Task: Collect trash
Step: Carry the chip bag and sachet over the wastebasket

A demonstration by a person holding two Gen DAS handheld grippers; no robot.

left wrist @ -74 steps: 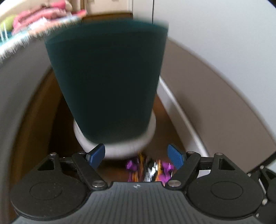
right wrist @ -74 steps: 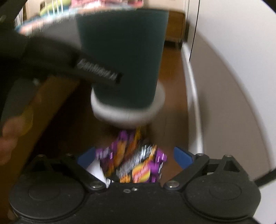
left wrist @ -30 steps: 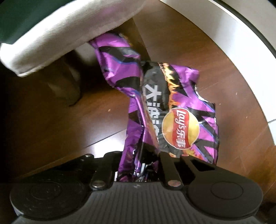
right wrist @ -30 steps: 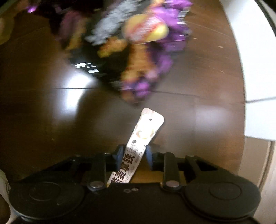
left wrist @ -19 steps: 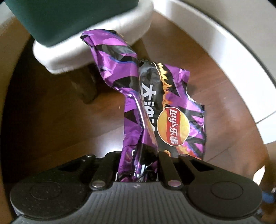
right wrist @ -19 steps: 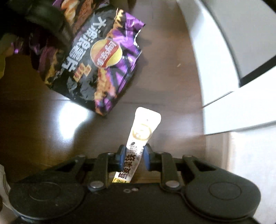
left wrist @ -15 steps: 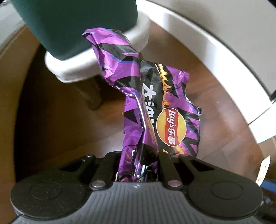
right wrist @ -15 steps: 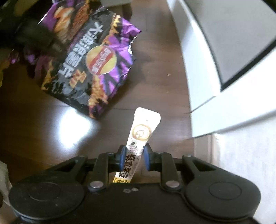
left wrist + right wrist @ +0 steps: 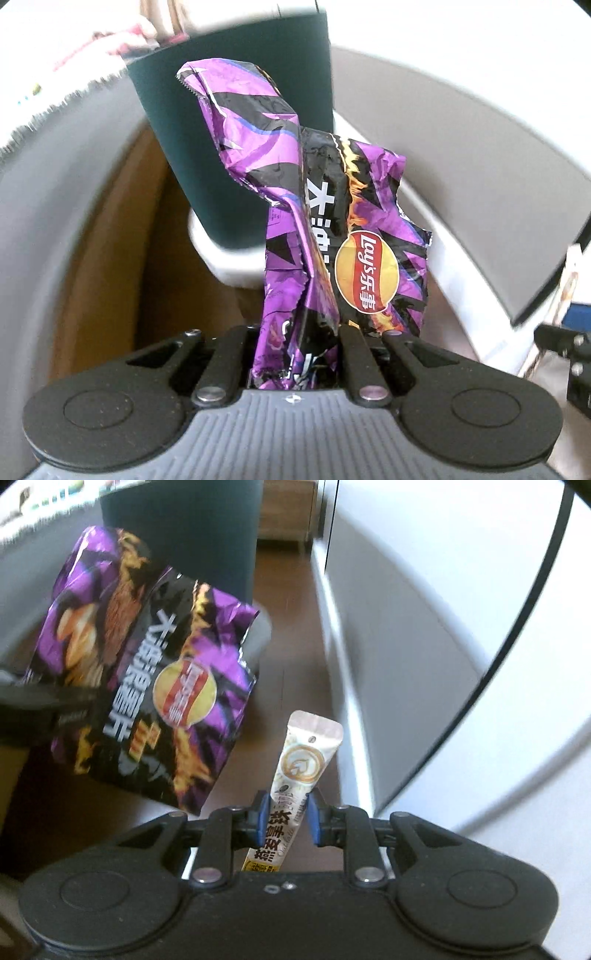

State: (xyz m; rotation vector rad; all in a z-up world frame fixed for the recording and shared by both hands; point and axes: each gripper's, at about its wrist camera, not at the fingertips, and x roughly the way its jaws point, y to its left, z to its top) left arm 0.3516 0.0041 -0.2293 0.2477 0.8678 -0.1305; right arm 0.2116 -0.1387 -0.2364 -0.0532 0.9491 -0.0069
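A crumpled purple chip bag point(image 9: 332, 221) stands up out of my left gripper point(image 9: 295, 332), which is shut on its lower end. Behind it rises a dark green bin point(image 9: 229, 129) on a white base point(image 9: 229, 266). In the right wrist view a white stick sachet point(image 9: 306, 760) with a gold ring print sticks up between the blue pads of my right gripper point(image 9: 286, 819), which is shut on it. The chip bag point(image 9: 147, 672) hangs to its left, in front of the bin point(image 9: 192, 535).
Dark wood floor point(image 9: 288, 657) runs between the bin and a white wall with a baseboard point(image 9: 351, 701) on the right. A grey upholstered edge with a fringed cloth point(image 9: 55, 122) curves along the left. A wooden cabinet point(image 9: 288, 513) stands far back.
Both grippers have risen off the floor and tilted up, each keeping its hold. The green bin has come fully into view ahead and the floor has dropped away.
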